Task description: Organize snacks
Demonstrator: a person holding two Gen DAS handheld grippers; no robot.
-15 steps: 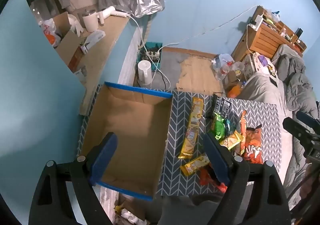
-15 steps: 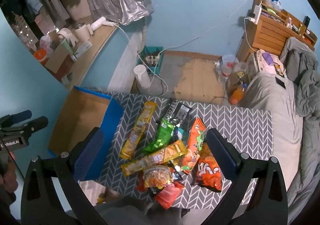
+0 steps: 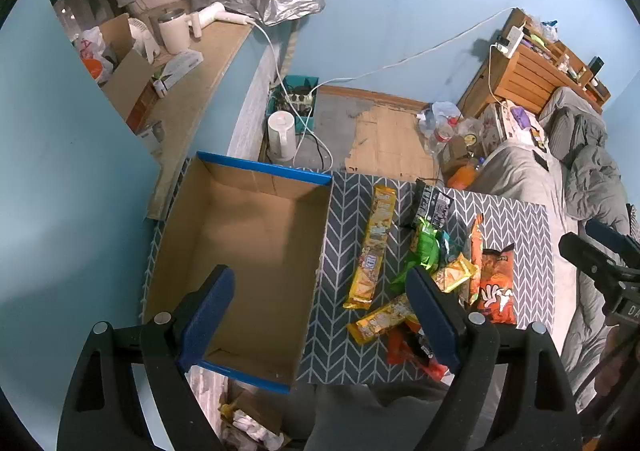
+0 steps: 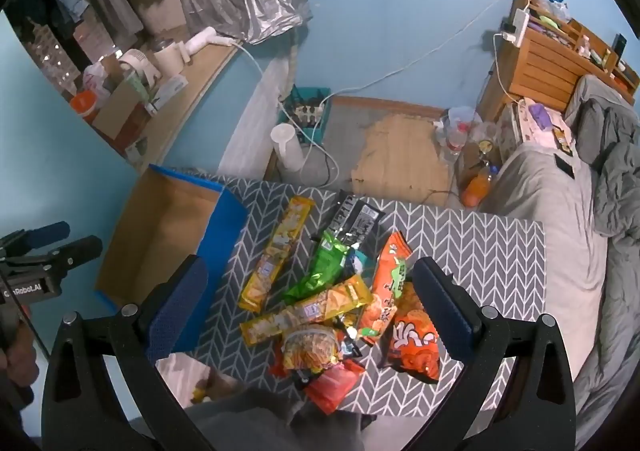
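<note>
Table (image 3: 516, 227): grey chevron-patterned top, seen from above in both wrist views.
Cardboard box (image 3: 240, 247): open-topped, blue-edged, on the left part of the table; nothing visible inside.
Snack pile (image 4: 336, 291): loose on the table, right of the box and apart from it.
Long yellow packet (image 3: 374, 247): flat, lengthwise, nearest the box.
Second yellow packet (image 4: 308, 311): slanted across the front of the pile.
Green bag (image 4: 324, 267): in the middle, partly over the second yellow packet.
Black packet (image 4: 354, 219): at the far end of the pile.
Tall orange bag (image 4: 386, 287): right of the green bag, upper end tilted away.
Orange-red puffed bag (image 4: 416, 339): at the right front of the pile.
Clear-wrapped round snack (image 4: 310, 347): at the near edge, on top of red wrappers.
Left gripper (image 3: 320, 315): high above the table, jaws spread wide, nothing between them; left blue pad over the box, right pad over the pile's near edge.
Right gripper (image 4: 310, 311): high above the pile, jaws spread wide, holding nothing.
Kettle (image 3: 282, 131): white, on the floor beyond the table.
Bed (image 4: 560, 211): grey bedding, right of the table.
</note>
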